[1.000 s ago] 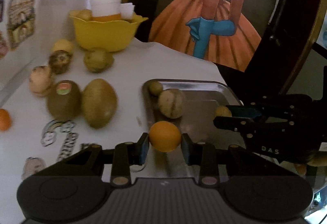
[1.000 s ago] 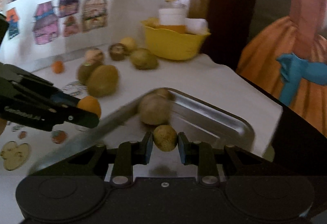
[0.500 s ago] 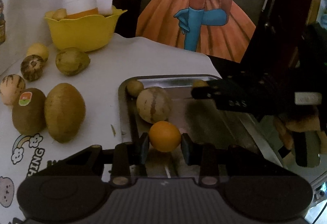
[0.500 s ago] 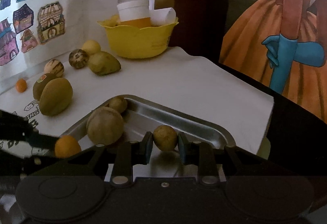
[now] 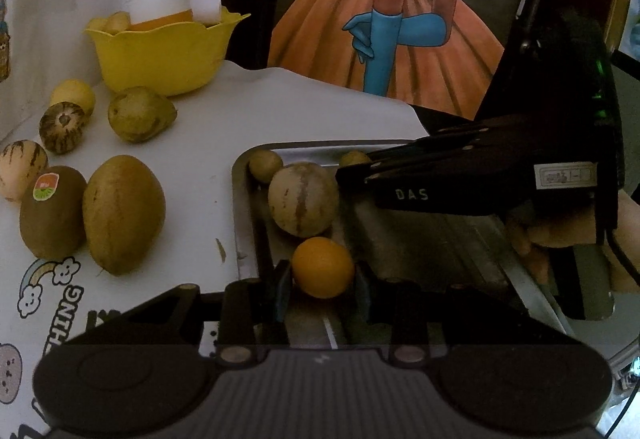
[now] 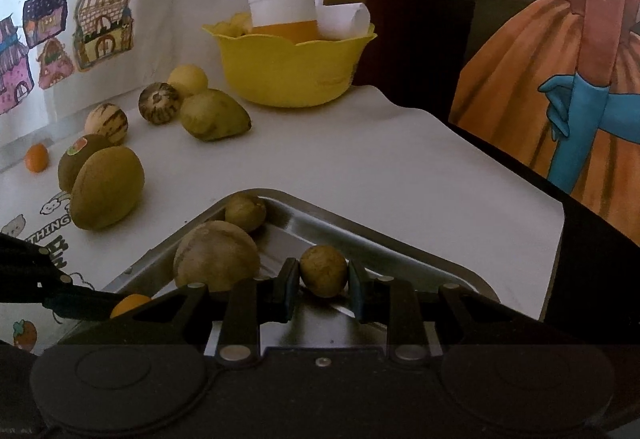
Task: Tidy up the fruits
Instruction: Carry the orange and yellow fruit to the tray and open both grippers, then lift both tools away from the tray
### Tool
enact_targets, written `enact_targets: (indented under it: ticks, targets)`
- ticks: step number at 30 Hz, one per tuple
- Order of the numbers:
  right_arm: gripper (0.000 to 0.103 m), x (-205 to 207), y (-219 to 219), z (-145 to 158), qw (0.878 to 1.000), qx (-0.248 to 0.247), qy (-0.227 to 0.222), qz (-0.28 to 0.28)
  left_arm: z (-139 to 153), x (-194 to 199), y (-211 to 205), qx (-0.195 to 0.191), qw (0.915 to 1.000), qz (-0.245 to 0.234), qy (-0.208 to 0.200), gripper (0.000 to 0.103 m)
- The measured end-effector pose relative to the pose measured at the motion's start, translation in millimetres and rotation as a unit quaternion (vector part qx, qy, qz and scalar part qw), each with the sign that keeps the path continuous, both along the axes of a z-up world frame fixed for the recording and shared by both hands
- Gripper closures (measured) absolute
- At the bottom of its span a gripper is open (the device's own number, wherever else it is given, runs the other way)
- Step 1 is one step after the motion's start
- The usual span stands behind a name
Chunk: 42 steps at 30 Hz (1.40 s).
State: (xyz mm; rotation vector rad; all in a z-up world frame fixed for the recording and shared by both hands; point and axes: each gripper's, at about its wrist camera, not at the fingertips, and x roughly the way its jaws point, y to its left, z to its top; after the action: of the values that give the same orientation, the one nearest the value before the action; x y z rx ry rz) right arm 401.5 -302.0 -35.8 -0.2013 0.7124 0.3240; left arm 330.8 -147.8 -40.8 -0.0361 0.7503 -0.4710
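Observation:
My left gripper is shut on a small orange fruit, held low over the near left part of the steel tray. In the tray lie a pale striped melon and a small brown fruit. My right gripper is shut on a small brownish-green round fruit above the tray's far side; it shows in the left wrist view as a dark bar crossing from the right with the fruit at its tip.
On the white cloth left of the tray lie a mango, a stickered kiwi, a pear, striped fruits and a lemon. A yellow bowl holding a jar stands at the back. A tiny orange fruit sits far left.
Both grippers have moved in over the tray with their fruits. The right gripper has slid leftward across the tray's far side; the left has kept still for the last half second.

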Motion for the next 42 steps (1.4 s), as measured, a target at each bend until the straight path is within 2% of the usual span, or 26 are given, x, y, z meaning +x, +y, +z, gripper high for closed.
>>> enact_targets:
  ticks: [12,21,24,27,32,38,42]
  targets:
    - [0.075,0.9,1.6,-1.6,1.0,-0.004,0.0,0.003,-0.2,-0.3,-0.9,0.003,1.0,0.002,-0.003,0.066]
    - [0.07,-6.8,-5.5,3.1,1.0,-0.003,-0.006,-0.001,2.9,-2.6,-0.3,0.007,1.0,0.001,0.002,0.062]
    - [0.063,-12.8,-10.3,7.5,1.0,0.0,-0.01,-0.004,6.8,-8.1,-1.2,0.006,1.0,0.0,-0.004,0.056]
    - [0.055,-21.2,-16.7,14.8,1.0,0.005,-0.016,-0.011,13.8,-18.5,0.6,0.012,0.9999,-0.002,-0.01,0.043]
    - [0.038,-40.1,-30.2,31.8,0.999,0.007,-0.031,-0.017,29.2,-45.1,7.5,0.032,0.9988,0.007,-0.037,0.02]
    - [0.02,-73.7,-41.6,54.5,0.998,0.019,-0.049,-0.024,44.7,-72.7,22.5,0.022,0.9982,0.032,-0.045,0.006]
    - [0.009,-106.9,-41.6,69.0,0.997,0.024,-0.065,-0.017,54.2,-94.5,33.8,0.012,0.9971,0.055,-0.052,0.001]
